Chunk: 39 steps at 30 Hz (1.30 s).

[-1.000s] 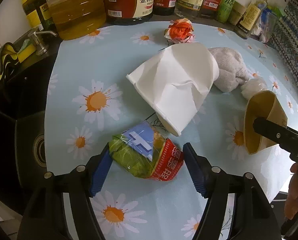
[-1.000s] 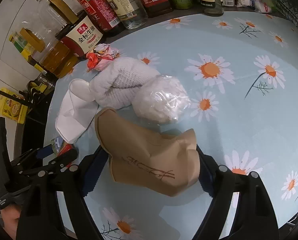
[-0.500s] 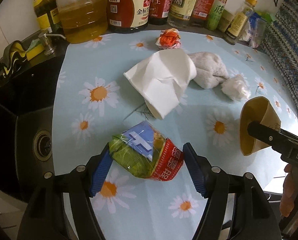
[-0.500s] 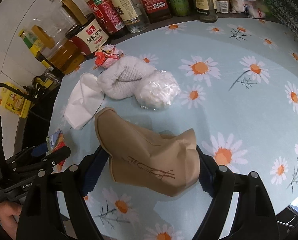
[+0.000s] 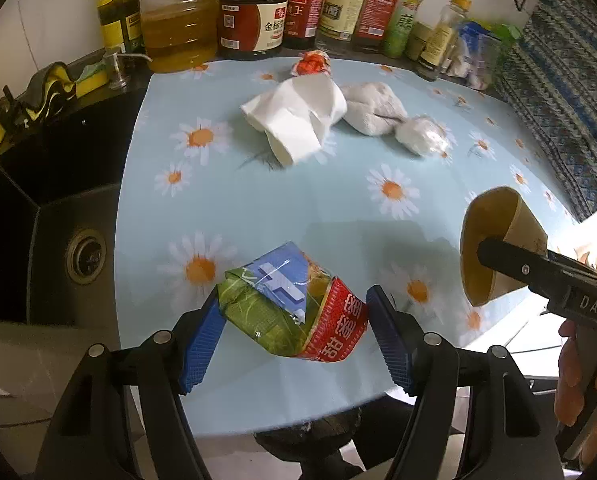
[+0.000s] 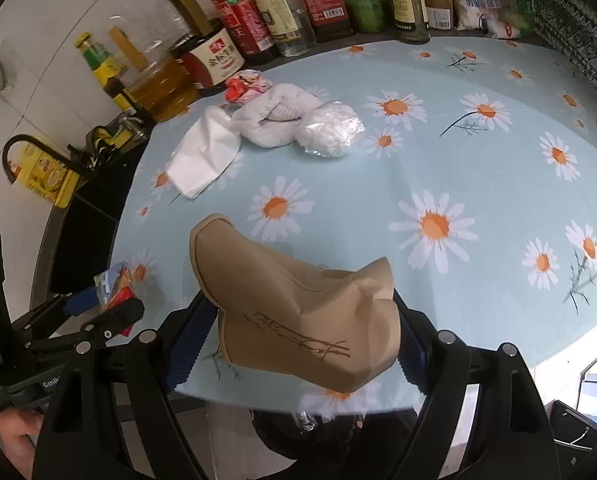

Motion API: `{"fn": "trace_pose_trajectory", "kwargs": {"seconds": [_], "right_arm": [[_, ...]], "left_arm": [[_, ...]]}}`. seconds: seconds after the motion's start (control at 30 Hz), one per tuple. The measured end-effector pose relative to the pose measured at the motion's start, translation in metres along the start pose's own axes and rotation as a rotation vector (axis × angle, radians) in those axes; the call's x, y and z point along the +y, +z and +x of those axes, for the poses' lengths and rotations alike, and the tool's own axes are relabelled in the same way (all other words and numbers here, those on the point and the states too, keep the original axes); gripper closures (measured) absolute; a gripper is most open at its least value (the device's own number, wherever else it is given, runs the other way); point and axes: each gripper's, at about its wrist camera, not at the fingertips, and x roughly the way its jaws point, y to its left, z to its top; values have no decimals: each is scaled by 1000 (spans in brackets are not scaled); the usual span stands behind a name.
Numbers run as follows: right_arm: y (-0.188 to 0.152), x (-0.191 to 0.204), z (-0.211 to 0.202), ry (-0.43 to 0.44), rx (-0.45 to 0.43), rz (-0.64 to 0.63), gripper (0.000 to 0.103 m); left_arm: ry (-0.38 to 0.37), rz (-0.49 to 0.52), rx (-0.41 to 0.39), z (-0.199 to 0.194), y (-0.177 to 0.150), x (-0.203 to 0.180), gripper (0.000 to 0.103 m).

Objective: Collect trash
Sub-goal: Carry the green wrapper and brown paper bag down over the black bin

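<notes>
My left gripper (image 5: 292, 320) is shut on a crumpled green, blue and red snack wrapper (image 5: 290, 306) and holds it above the table's near edge. My right gripper (image 6: 302, 334) is shut on a squashed brown paper cup (image 6: 298, 308), also lifted; the cup shows in the left wrist view (image 5: 494, 248). On the daisy tablecloth (image 5: 258, 208) farther back lie a crushed white paper cup (image 5: 298, 120), a white cloth (image 5: 372, 108), a clear plastic wad (image 5: 422, 140) and a red-white wrapper ball (image 5: 310, 65).
Oil and sauce bottles (image 5: 254, 20) line the back edge. A dark sink with a drain (image 5: 84, 254) lies left of the table. A dark bin opening (image 6: 330, 424) shows below the table's near edge. A patterned cloth (image 5: 558, 92) hangs at right.
Both grippers have risen and pulled back toward the table's near edge with their loads. The table items look smaller and farther away. The table's front edge and the floor below have come into view.
</notes>
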Motion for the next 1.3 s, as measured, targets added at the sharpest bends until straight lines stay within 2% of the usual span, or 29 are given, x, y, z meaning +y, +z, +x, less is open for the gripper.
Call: {"fn": "trace_pose_trajectory", "kwargs": {"seconds": [0.4, 0.63, 0.8, 1.0, 1.3], "right_arm": [[-53, 14, -24, 32, 15, -41, 23], [-85, 25, -24, 80, 54, -84, 23], [-100, 25, -21, 94, 90, -89, 22], [-116, 21, -11, 88, 142, -82, 22], [-142, 14, 30, 82, 260, -58, 22]], "left_arm": [[-26, 9, 6, -22, -58, -12, 35], [-32, -1, 26, -23, -88, -13, 35], [-62, -32, 47, -19, -106, -11, 35], [-73, -64, 91, -5, -127, -6, 35], [-71, -118, 191, 27, -157, 8, 35]]}}
